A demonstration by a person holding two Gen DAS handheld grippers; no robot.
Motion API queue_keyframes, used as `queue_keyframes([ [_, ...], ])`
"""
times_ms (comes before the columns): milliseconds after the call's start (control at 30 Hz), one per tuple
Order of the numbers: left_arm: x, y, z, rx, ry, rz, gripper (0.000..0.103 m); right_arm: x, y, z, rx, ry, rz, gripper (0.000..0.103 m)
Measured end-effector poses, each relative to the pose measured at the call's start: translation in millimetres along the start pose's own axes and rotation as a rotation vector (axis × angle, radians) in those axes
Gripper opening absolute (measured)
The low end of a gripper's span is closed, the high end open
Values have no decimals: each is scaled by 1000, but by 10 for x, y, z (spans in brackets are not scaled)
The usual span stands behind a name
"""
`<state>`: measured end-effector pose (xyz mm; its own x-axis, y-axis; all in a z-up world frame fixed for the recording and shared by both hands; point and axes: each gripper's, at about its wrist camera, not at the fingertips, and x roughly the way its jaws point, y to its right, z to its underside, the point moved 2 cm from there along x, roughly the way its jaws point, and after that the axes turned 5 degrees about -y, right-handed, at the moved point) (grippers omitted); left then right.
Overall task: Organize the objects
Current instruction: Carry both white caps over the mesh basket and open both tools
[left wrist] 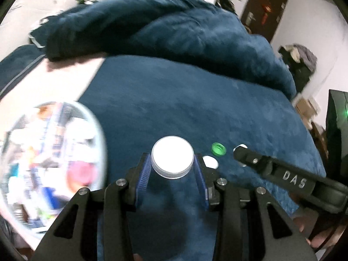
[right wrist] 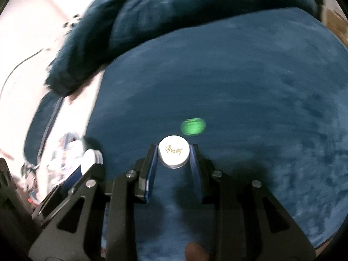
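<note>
— Left gripper [left wrist: 173, 165] first: we see its blue pads [left wrist: 145, 174] pressed against both sides of a white cap [left wrist: 172, 155], narrowed to that cap's width, and the cap sits on a clear bottle whose body runs down between the fingers.

— And our right gripper [right wrist: 174, 155] is clamped the same way, on a smaller white cap with gold lettering [right wrist: 173, 154], lifted above the blue blanket [right wrist: 239, 76].

— How much room do we have around the green cap [left wrist: 218, 148]?

— Beyond the green cap the blanket lies flat and bare up to a heaped blue duvet [left wrist: 163, 28]. Left of the green cap, past the bottle, the blanket ends at a pale surface [left wrist: 54, 82] where a round, blurred picture disc [left wrist: 50, 163] lies. Right of it the blanket curves off toward the floor.

— Count the loose pieces for us.

— One green cap, open side up, on the blanket. One small white cap [left wrist: 210, 161] just this side of it, touching nothing we can see except the blanket. Another white piece [left wrist: 240, 147] shows just right of the green cap, at the tip of the right gripper, likely the one it holds. So two held caps, two loose ones.

— In the right wrist view the green cap is smeared by motion, lying just beyond the held cap.
</note>
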<state>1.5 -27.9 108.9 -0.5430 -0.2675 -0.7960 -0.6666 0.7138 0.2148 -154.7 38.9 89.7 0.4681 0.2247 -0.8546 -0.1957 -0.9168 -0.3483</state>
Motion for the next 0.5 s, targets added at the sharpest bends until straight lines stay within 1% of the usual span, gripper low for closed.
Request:
queue_keyframes([
  [100, -273, -379, -16, -61, 34, -39, 41, 0, -450, 70, -85, -6, -46, 31],
  [167, -450, -730, -5, -123, 58, -67, 41, 31, -740, 123, -137, -16, -77, 31],
  [200, -487, -841, 7, -144, 64, -76, 41, 57, -903, 152, -164, -25, -94, 31],
  [300, -634, -1367, 90, -246, 77, -114, 41, 140, -1320, 249, -242, -47, -130, 31],
  [367, -687, -1632, 148, -308, 84, -120, 41, 214, -1563, 308, -287, -63, -154, 31],
  [433, -698, -1815, 192, -359, 91, -112, 41, 280, -1785, 375, -331, -80, -180, 31],
  [500, -692, -1895, 208, -375, 97, -104, 41, 320, -1918, 424, -353, -93, -200, 31],
])
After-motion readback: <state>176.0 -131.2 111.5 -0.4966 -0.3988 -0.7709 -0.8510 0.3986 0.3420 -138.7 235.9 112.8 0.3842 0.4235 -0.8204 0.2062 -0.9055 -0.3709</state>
